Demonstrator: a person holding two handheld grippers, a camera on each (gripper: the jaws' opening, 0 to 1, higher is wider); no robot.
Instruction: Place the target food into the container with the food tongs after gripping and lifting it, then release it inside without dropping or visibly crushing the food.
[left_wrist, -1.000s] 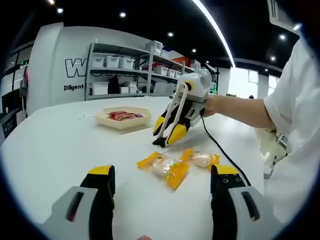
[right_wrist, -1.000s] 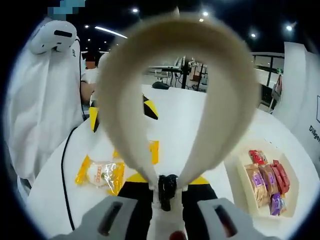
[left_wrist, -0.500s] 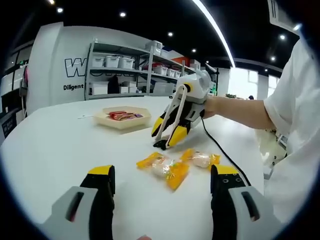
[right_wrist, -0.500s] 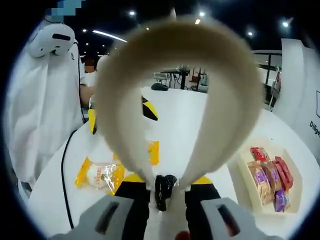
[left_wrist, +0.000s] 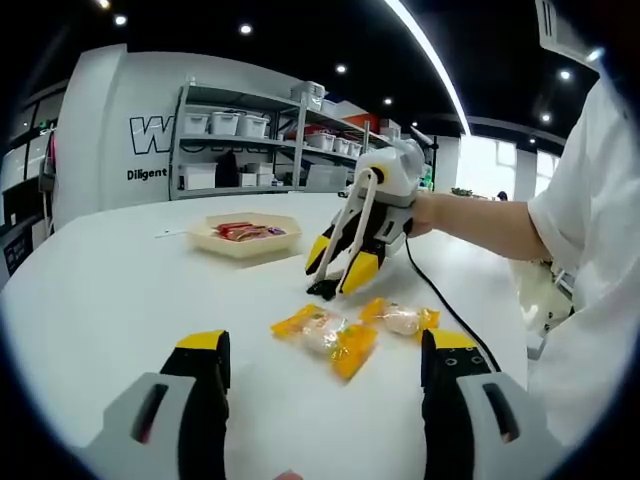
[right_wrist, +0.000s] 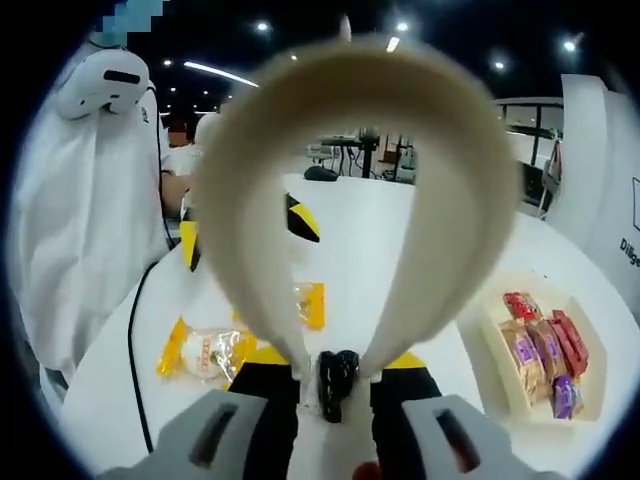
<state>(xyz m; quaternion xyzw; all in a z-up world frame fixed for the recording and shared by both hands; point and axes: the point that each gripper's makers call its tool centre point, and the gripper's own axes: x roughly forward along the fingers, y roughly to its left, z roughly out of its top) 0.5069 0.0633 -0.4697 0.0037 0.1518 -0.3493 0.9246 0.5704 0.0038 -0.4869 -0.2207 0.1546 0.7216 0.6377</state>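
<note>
the right gripper (left_wrist: 340, 272), clamped on the tongs (right_wrist: 338, 375) with tips together, hovered beside the yellow-wrapped snacks (left_wrist: 327, 333) on the surface (left_wrist: 120, 290), while the left gripper (left_wrist: 325, 375) stood wide open and empty; a hard squeeze could crush one.

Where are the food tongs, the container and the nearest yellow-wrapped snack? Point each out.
food tongs (right_wrist: 455, 190): right gripper view, right arm of the loop.
container (left_wrist: 246, 247): left gripper view, front wall.
yellow-wrapped snack (left_wrist: 326, 331): left gripper view, clear middle.

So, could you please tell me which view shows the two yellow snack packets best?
The left gripper view: both yellow snack packets lie unobstructed on the table. In the right gripper view the tongs cover much of them.
</note>
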